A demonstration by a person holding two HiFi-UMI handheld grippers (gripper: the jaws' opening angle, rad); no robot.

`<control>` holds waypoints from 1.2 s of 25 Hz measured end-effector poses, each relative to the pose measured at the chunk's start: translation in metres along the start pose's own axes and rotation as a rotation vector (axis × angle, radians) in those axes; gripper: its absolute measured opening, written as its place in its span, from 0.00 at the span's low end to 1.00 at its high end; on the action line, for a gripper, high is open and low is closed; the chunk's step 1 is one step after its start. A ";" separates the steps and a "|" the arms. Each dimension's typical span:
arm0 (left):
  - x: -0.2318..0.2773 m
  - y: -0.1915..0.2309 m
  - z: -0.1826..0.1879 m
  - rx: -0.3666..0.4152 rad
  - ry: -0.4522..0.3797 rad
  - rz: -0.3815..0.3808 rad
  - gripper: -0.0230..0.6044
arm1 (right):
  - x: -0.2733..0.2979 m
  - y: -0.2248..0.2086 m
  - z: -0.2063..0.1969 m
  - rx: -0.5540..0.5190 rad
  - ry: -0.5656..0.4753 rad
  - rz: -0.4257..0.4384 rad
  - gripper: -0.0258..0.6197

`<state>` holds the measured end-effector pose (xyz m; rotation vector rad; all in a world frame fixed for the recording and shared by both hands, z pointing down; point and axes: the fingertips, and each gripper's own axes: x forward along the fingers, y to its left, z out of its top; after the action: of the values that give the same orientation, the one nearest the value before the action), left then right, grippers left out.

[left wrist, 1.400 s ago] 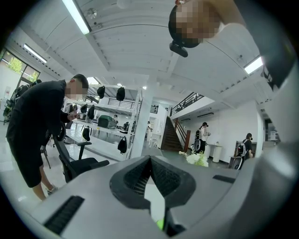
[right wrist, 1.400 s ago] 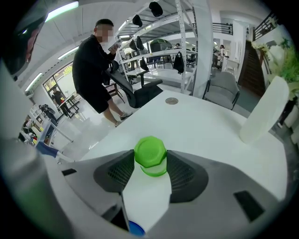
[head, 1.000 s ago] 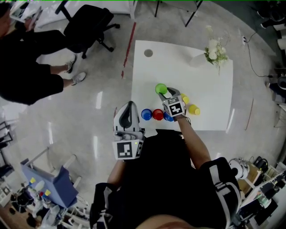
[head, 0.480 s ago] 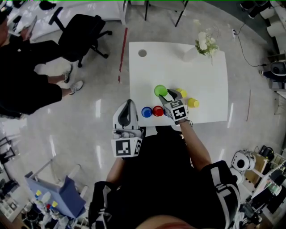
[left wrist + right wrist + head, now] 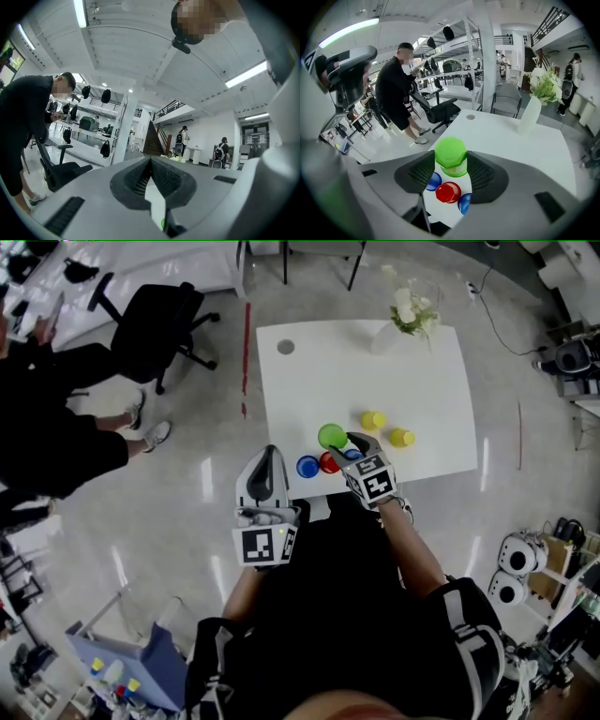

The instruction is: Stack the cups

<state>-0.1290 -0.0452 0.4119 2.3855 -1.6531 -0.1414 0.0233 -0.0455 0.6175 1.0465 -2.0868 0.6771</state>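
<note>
Forearm (image 5: 405, 540) extended, right hand-held gripper (image 5: 345, 442) tilts downward, clamping faceted glossy green cup (image 5: 451, 156) above red cup (image 5: 448, 192) and blue cups (image 5: 433, 181) on smooth white surface (image 5: 422, 381); left hand-held gripper (image 5: 272, 458) points level, jaws together.

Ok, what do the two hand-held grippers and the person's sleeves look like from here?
Both are light grey, rounded shells. The left hand-held gripper and the right hand-held gripper each carry a white cube with black square markers. The jaws are lined with dark ribbed pads. The person wears a black top; its short right sleeve has white stripes. No cables show.
</note>
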 end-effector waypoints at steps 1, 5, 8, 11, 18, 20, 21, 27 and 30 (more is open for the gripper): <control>-0.001 0.000 0.000 0.008 -0.002 -0.007 0.07 | -0.002 0.004 -0.002 0.000 0.003 0.002 0.40; -0.003 0.002 -0.002 0.007 0.002 -0.024 0.07 | -0.005 0.017 -0.011 -0.004 0.022 0.010 0.40; -0.005 0.005 -0.005 0.026 0.004 -0.037 0.07 | -0.004 0.028 -0.019 -0.007 0.041 0.023 0.40; -0.006 0.004 -0.006 0.005 0.011 -0.044 0.07 | -0.004 0.036 -0.030 -0.008 0.065 0.030 0.40; -0.007 0.003 -0.009 0.018 0.019 -0.067 0.07 | -0.002 0.046 -0.046 0.006 0.103 0.037 0.40; -0.007 0.003 -0.010 0.020 0.020 -0.072 0.07 | 0.001 0.049 -0.051 0.007 0.117 0.039 0.40; -0.007 0.003 -0.010 0.018 0.021 -0.074 0.07 | 0.003 0.049 -0.054 0.009 0.122 0.039 0.40; -0.008 -0.001 -0.009 0.016 0.023 -0.084 0.07 | 0.007 0.051 -0.063 0.005 0.140 0.034 0.40; -0.008 -0.001 -0.008 0.002 0.026 -0.083 0.07 | 0.009 0.052 -0.065 0.008 0.157 0.035 0.40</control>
<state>-0.1298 -0.0360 0.4188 2.4480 -1.5438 -0.1223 -0.0008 0.0242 0.6575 0.9318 -1.9723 0.7604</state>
